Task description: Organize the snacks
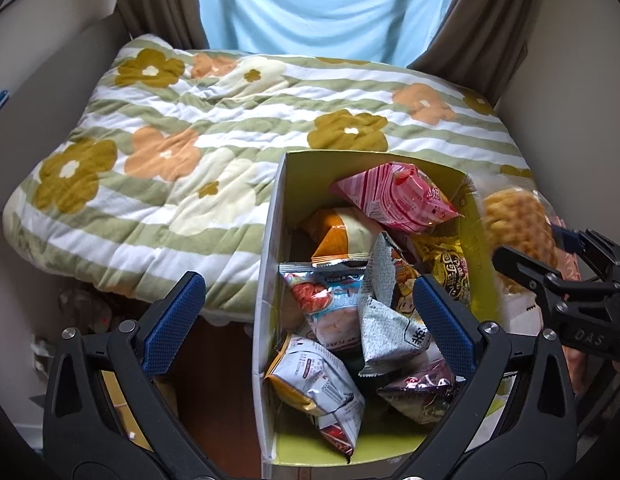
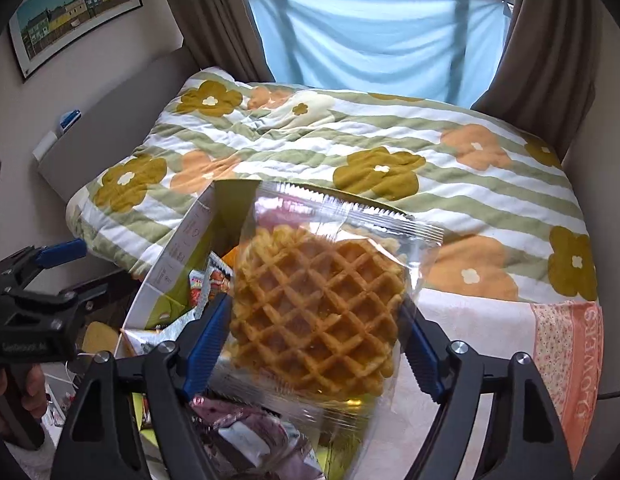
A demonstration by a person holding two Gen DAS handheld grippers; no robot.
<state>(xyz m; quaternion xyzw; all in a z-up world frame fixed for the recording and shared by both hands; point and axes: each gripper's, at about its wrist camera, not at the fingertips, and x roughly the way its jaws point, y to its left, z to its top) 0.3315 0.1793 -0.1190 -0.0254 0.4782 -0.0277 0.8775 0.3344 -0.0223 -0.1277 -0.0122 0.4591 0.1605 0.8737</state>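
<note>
Two grippers, 1 cardboard box, 1 waffle packet loose from the rest.

Far left in the right wrist view: 1 hand, cut off by the frame edge, around the handle of the left gripper. Its fingers are spread wide w/ nothing pinched, hovering over the box's left wall.

Box: tall, white outside, yellow-green inside, open top, at the near edge of the bed against the flowered quilt. Its base is out of sight, so can't tell what it stands on. Inside I count at least 8 snack packets piled loosely:
- 1 pink packet on top at the far end
- 1 orange-and-cream
- 1 yellow
- 1 silver-blue
- 2 grey
- 1 white-silver
- 1 purple at the near end

More may lie under these, and most print is too small to read.

Waffle packet: 1 clear wrapper, waffle upright, over the box's right wall between the fingers of the right gripper. The blue pads sit at the waffle's two sides; the wrapper is blurred, so can't tell if they pinch it or only flank it.

Right of the box: 1 white-and-peach cloth at the bed's near right corner, partly hidden by the gripper.
</note>
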